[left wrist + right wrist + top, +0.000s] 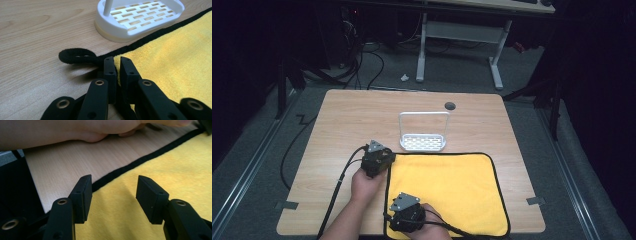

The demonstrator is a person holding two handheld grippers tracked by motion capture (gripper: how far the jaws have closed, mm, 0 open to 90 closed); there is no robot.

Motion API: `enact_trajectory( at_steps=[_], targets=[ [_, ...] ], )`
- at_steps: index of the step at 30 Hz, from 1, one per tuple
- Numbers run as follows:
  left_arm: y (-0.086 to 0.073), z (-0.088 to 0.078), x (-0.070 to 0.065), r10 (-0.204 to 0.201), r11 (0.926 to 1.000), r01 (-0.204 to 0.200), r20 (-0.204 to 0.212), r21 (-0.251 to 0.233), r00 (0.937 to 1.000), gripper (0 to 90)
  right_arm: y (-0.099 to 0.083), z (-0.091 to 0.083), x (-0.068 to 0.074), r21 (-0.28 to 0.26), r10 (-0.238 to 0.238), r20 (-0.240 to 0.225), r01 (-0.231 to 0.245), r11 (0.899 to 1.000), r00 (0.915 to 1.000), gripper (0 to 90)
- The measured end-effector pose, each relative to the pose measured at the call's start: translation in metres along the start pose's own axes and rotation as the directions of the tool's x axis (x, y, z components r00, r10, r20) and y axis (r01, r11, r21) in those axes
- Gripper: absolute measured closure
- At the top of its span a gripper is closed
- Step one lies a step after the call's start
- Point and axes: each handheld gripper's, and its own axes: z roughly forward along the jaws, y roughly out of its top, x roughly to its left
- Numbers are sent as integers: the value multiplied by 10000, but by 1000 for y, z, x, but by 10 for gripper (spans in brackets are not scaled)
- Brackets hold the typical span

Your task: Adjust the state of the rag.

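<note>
Yellow microfiber towel [447, 192] lies flat on the tabletop [352, 120] at 6 o'clock of the white soap dish [423, 142]. Left gripper [117, 67] has its fingers pinched shut on the far-left corner by the hanging loop [75, 55]. Right gripper [113, 195] hovers with fingers wide over the near-left black hem [140, 161]; drop it so one finger slides under the edge, then close before lifting both corners evenly.
</note>
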Motion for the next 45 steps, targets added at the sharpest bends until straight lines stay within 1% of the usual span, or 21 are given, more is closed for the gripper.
enact_trajectory(
  at_steps=[4, 10, 14, 21, 22, 31, 32, 34, 36, 40, 42, 43, 45],
  targets=[
    [0, 0, 1, -61, 10000, 61, 16, -16, 10000, 833, 0, 3, 6, 103, -52, -90, 52, 9999, 9999, 467],
    [0, 0, 1, -91, 10000, 91, 31, 0, 10000, 832, -1, 3, 7, 162, -54, -270, 58, 9999, 9996, 544],
    [0, 0, 2, -167, 9999, 167, 83, 22, 9998, 831, -1, 4, 6, 204, 80, -456, -71, 9998, 9989, 574],
    [0, 0, 2, -179, 9998, 179, 100, 79, 9998, 829, -1, 3, 4, 239, 102, -346, -94, 9997, 9993, 661],
    [0, 0, 2, -174, 9998, 173, 110, 74, 9998, 829, -2, 2, 4, 215, 156, -327, -149, 9997, 9993, 677],
    [0, 1, 3, -244, 9996, 242, 163, 127, 9996, 828, -4, 2, 2, 97, 154, -117, -153, 9998, 9998, 811],
    [0, 1, 4, -272, 9996, 270, 154, 119, 9995, 828, -4, 1, 2, 95, -9, -49, 9, 10000, 10000, 824],
    [0, 1, 4, -367, 9993, 365, 187, 126, 9992, 828, -5, 2, 3, 20, -104, 66, 104, 9999, 9999, 839],
    [0, 1, 4, -370, 9992, 367, 206, 141, 9991, 828, -4, 1, 4, 83, -218, 169, 217, 9997, 9996, 848],
    [0, 1, 5, -404, 9991, 401, 229, 126, 9989, 829, -2, -2, 5, 53, -633, 298, 631, 9980, 9976, 852],
    [0, 0, 5, -424, 9990, 422, 236, 122, 9988, 829, -2, -5, 4, -32, -600, 288, 601, 9982, 9978, 853],
    [0, 1, 6, -491, 9987, 488, 263, 118, 9984, 829, -1, -7, 4, -44, -636, 312, 637, 9980, 9975, 853],
    [1, 1, 8, -695, 9975, 691, 336, 137, 9970, 831, 0, -12, 3, -234, -673, 349, 681, 9974, 9971, 854]
  ],
)
